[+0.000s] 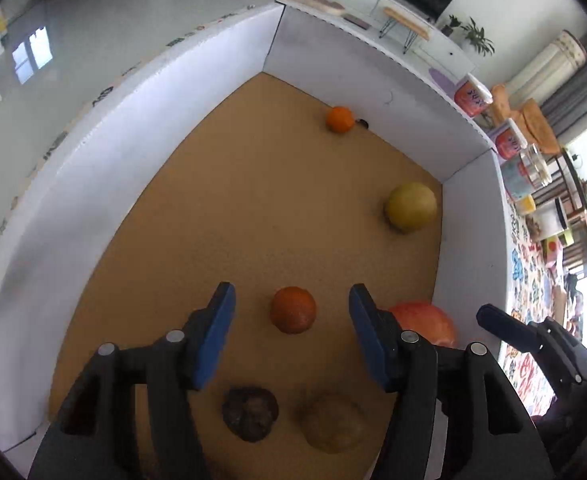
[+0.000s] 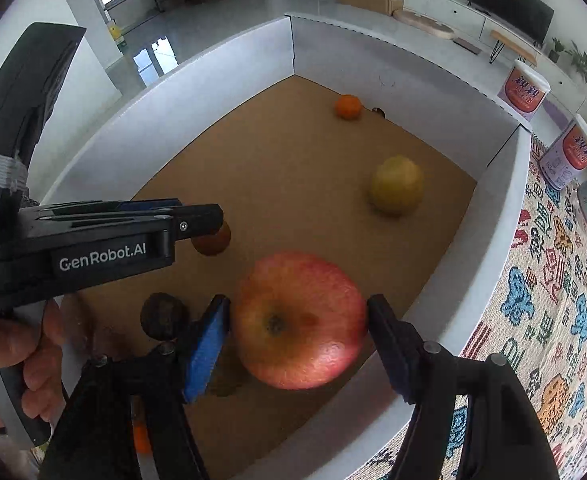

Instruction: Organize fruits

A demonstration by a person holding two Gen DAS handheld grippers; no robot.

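Through my left wrist camera, I am holding my left gripper [image 1: 291, 320] over the cork floor of a white-walled box [image 1: 133, 152], its blue fingers [image 1: 217, 332] spread wide and gripping nothing. A dark orange fruit [image 1: 292, 309] is sitting on the floor between them, untouched. Nearer me, a dark wrinkled fruit [image 1: 249, 413] and a brownish fruit [image 1: 331, 422] are lying side by side. A small orange [image 1: 339, 119] is resting by the far wall, a yellow-green fruit [image 1: 411, 207] is sitting in the far right corner, and a red apple [image 1: 427, 320] is showing just behind my right-hand finger, near the right wall.

Through my right wrist camera, I am clamping the red apple [image 2: 298, 320] with my right gripper [image 2: 297, 332]; both fingers [image 2: 207, 350] are pressing its sides near the box's right wall [image 2: 493, 216]. My left gripper [image 2: 93, 240] is crossing the view at left, and from here I cannot tell its state. A patterned rug [image 2: 553, 320] is lying outside the box.
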